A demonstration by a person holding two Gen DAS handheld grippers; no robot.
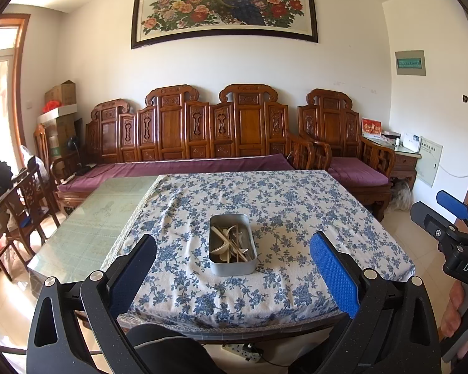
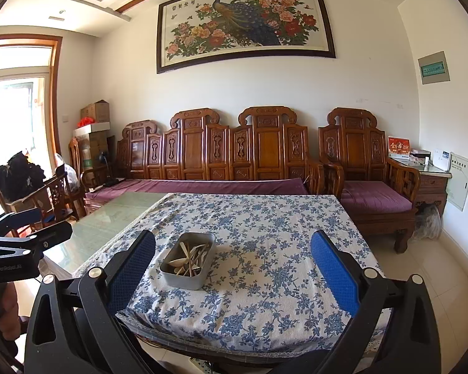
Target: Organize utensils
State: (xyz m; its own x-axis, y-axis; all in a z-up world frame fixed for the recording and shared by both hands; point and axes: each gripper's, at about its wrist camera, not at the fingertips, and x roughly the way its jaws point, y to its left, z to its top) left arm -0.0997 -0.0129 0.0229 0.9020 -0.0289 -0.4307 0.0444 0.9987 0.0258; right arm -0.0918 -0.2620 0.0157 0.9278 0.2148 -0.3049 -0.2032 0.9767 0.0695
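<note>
A grey metal tin (image 1: 232, 268) stands on the blue-flowered tablecloth (image 1: 296, 205) near the table's front. Several pale spoons and utensils (image 1: 231, 243) lie jumbled inside it. The tin also shows in the right wrist view (image 2: 187, 275), with the utensils (image 2: 190, 258) in it. My left gripper (image 1: 232, 268) is open and empty, held back from the table's front edge, with the tin centred between its fingers. My right gripper (image 2: 232, 268) is open and empty too, with the tin left of centre. The right gripper shows at the left wrist view's right edge (image 1: 446, 218).
The table's left part is bare green glass (image 1: 103, 218). A carved wooden sofa (image 1: 187, 131) with purple cushions stands behind the table, an armchair (image 1: 343, 143) to its right. A wooden chair (image 1: 25, 205) stands at the left. A power strip (image 1: 243, 350) lies on the floor under the table's front edge.
</note>
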